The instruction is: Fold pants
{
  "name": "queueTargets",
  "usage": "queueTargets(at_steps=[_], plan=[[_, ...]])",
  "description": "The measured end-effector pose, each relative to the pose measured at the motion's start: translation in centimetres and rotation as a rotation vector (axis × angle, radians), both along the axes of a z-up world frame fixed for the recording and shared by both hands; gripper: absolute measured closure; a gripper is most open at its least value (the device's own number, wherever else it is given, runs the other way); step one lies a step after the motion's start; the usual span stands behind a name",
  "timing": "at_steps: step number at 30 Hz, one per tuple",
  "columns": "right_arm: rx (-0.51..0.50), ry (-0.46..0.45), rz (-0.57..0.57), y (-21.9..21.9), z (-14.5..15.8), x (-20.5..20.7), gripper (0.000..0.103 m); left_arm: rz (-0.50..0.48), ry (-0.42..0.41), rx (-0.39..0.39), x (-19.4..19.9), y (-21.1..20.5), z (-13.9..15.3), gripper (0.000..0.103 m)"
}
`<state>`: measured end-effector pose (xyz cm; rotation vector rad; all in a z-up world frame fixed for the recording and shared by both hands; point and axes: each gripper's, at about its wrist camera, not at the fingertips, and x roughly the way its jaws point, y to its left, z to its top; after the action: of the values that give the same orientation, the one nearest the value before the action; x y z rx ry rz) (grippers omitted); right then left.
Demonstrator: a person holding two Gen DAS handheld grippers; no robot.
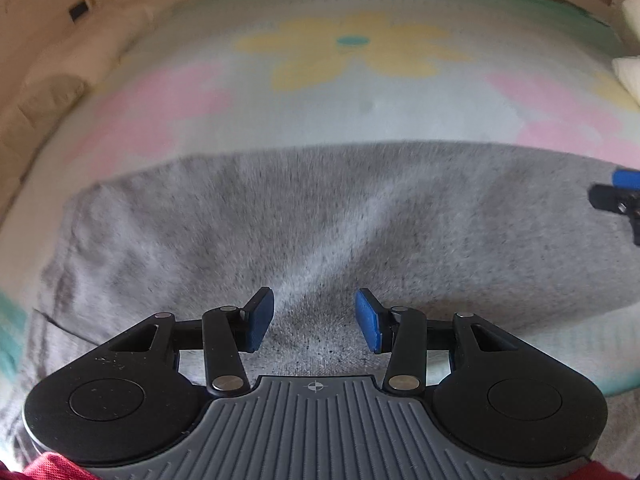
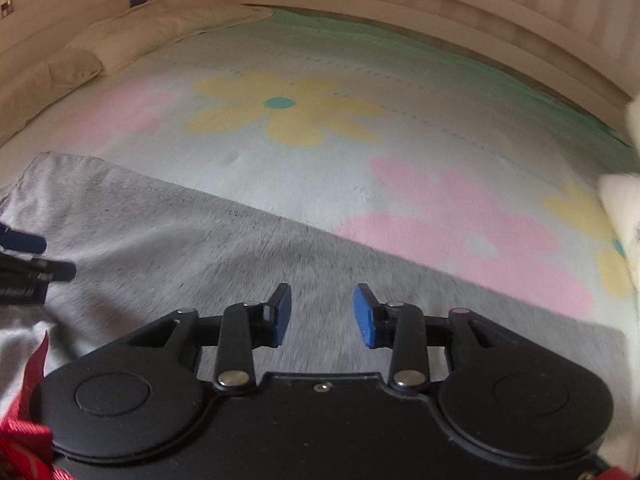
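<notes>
Left wrist: pants point(image 1: 320, 216) blurred, cropped | left claw point(image 1: 315, 320) apart | right claw point(image 2: 322, 316) apart

Grey pants on a flowered pastel sheet

The pants point(image 1: 320, 220) are showing a speckled heather grey; beyond them the bed sheet point(image 1: 360, 120) is showing pale blue with yellow and pink flowers, a teal dot in the yellow flower, and a green far border.

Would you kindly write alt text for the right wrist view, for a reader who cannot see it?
The right tool, jaws open and empty, hangs over grey pants spread on a bedspread printed with yellow and pink flowers. The left tool shows at the left edge, also above the pants, with pillows beyond.
</notes>
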<state>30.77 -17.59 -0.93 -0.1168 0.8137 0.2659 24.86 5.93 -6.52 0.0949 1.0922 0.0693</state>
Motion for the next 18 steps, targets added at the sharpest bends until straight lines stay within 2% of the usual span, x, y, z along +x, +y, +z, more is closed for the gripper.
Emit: queueTargets(at_steps=[5, 9, 15, 18], plan=[[-0.037, -0.015, 0.069, 0.4, -2.0, 3.7, 0.049, -0.014, 0.089, -0.008, 0.8, 0.7, -2.6, 0.058], [-0.077, -0.013, 0.149, 0.5, -3.0, 6.2, 0.044, -0.021, 0.084, 0.007, 0.6, 0.5, -2.7, 0.057], [-0.108, 0.034, 0.252, 0.8, -4.5, 8.9, 0.044, -0.010, 0.090, 0.011, 0.6, 0.1, -2.6, 0.057], [-0.075, 0.055, 0.304, 0.5, -4.5, 9.6, 0.045, -0.005, 0.089, 0.007, 0.9, 0.1, -2.5, 0.057]])
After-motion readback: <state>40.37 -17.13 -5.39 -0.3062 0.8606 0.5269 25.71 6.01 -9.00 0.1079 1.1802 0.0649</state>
